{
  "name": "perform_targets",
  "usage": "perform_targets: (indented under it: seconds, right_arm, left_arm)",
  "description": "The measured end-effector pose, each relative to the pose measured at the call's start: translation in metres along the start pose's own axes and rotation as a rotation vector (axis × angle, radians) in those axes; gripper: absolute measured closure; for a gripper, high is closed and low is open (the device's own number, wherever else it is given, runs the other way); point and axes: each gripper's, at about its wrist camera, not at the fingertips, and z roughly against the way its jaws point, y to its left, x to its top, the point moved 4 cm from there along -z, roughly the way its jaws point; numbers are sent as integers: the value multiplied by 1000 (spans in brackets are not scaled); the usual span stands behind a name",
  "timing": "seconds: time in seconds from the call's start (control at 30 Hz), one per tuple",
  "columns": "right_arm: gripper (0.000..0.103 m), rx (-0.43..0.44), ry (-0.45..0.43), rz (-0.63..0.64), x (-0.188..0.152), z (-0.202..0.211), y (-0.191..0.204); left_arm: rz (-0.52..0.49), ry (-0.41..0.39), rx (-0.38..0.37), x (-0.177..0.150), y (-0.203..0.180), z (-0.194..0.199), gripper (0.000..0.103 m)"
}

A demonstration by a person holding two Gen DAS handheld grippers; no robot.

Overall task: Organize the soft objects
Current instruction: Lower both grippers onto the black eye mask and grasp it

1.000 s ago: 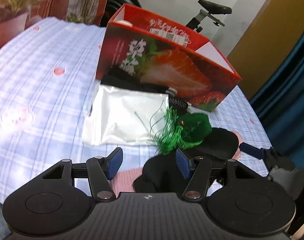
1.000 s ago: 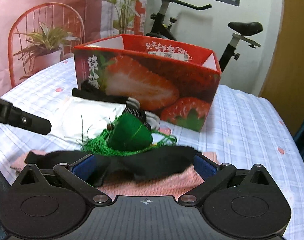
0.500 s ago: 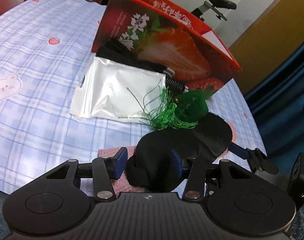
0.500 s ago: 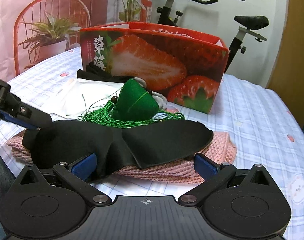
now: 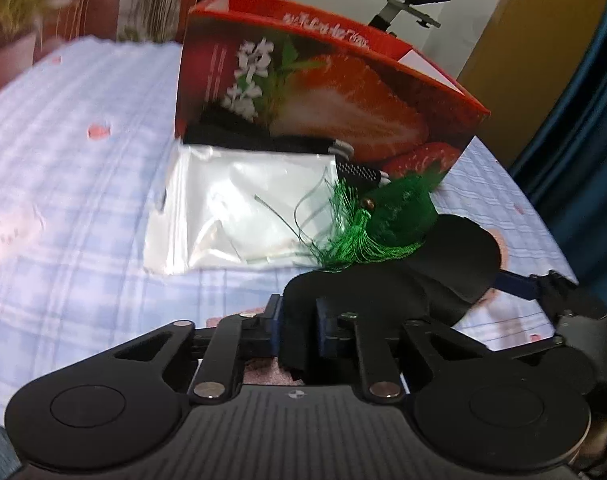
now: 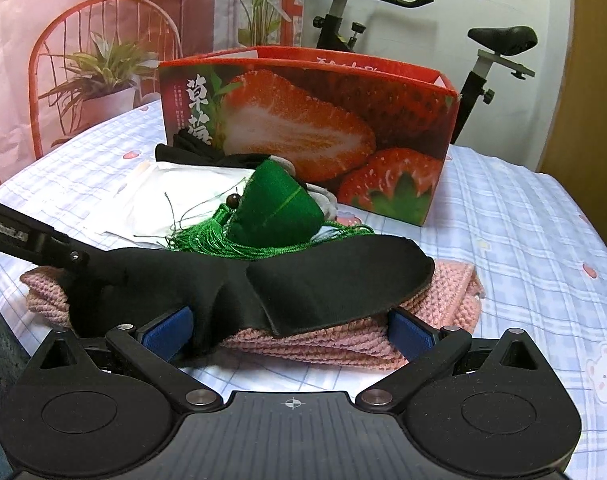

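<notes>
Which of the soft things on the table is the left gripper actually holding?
The black eye mask. The left gripper is clamped on its end, while the pink knit piece lies under it and the green tasselled sachet sits behind.

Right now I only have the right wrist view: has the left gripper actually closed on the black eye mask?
Observer: Yes. The left wrist view shows the left gripper shut on a folded end of the black eye mask.
Operator: Anything else caught in there?
Observer: No. The green tasselled sachet lies beyond the fingers; only its fringe meets the mask's edge.
Operator: And my side, seen from there?
Observer: One blue finger of the right gripper shows beside the mask's far lobe, open, not pinching it.
</notes>
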Motion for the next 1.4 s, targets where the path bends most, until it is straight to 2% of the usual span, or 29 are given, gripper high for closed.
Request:
perform_targets:
  seconds: [0.27,0.47,0.53,0.6,0.77,0.83,0.87,0.97,1.0,1.17,1.4]
  right_arm:
    - [3,16,-40,-46,7,9,-5]
    - [5,5,-128,-98,22,25,-20]
    - [6,5,-117,-137,27,20,-30]
    - [15,2,-100,-174,30,11,-39]
    - [21,10,-82,-208,34,-9,-52]
    - [22,21,-56,-212,28,-16,-51]
    - [22,23,-45,-211,24,-18,-49]
    - [22,28,-39,-208,13,-18,-46]
    - [22,31,-40,-212,12,-17,-46]
    - [22,33,-41,-210,9,-15,-44]
    - [22,39,-36,-216,6,-13,-43]
  left_arm:
    - [-33,-50,49,7,6,0,88]
    - [-30,-42,50,5,7,-6,87]
    - [-23,-42,48,5,8,-6,87]
    - [-19,-44,45,4,9,-6,87]
    - [27,-40,21,5,14,-4,86]
    - [70,-30,-6,5,17,-3,84]
    - [95,-25,-22,6,20,-1,79]
    - [200,-15,-80,7,29,7,56]
    - [223,-11,-81,7,31,9,52]
    - [264,5,-90,8,31,20,52]
    - [283,74,-81,1,25,14,52]
